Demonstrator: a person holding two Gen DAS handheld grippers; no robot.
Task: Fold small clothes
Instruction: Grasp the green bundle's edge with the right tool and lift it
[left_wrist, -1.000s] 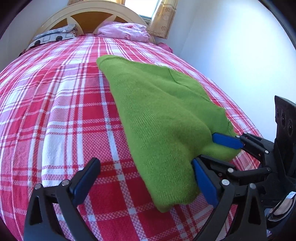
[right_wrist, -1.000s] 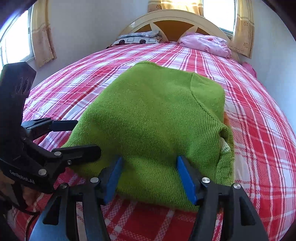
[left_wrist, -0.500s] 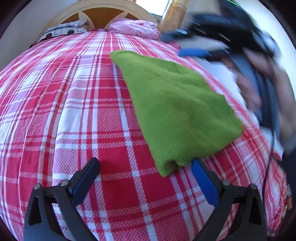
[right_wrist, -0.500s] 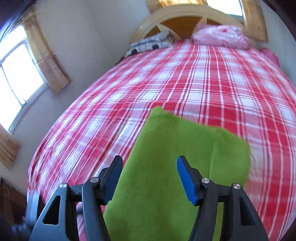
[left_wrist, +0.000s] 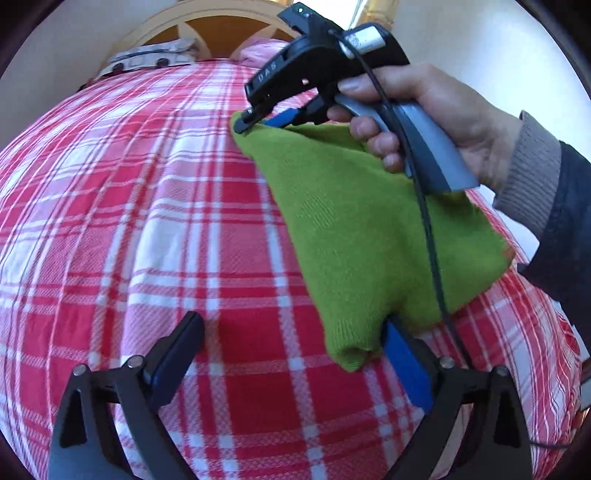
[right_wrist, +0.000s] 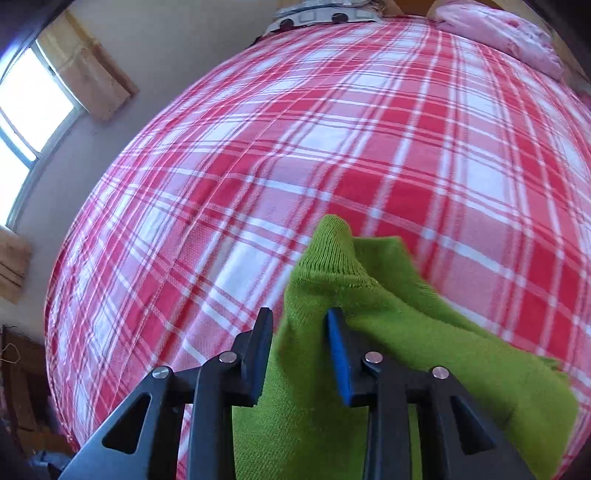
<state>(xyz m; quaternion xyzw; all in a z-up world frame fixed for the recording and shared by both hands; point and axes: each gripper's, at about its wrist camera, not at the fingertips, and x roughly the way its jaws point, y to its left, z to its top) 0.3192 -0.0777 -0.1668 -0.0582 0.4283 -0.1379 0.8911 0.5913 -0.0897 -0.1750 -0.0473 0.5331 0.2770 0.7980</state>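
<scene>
A folded green knit sweater (left_wrist: 351, 221) lies on the red and white plaid bed (left_wrist: 147, 221). My left gripper (left_wrist: 291, 328) stands open over the bed at the sweater's near corner, which rests against the inner side of its right finger; nothing is held. A hand (left_wrist: 443, 110) carries my right gripper (left_wrist: 255, 118) to the sweater's far corner. In the right wrist view the right gripper (right_wrist: 299, 314) is closing on the sweater (right_wrist: 369, 369). Its fabric is bunched between the pads and the corner stands up off the bed (right_wrist: 295, 147).
A pink pillow (right_wrist: 498, 33) and a patterned pillow (left_wrist: 151, 55) lie by the wooden headboard (left_wrist: 207, 29). A window (right_wrist: 22, 122) with curtains is on the left wall. Plaid sheet stretches to the left of the sweater.
My right gripper has travelled from the sweater's near edge across to its far corner and its jaws have narrowed around the fabric. The left gripper has stayed near the front corner, tilting slightly.
</scene>
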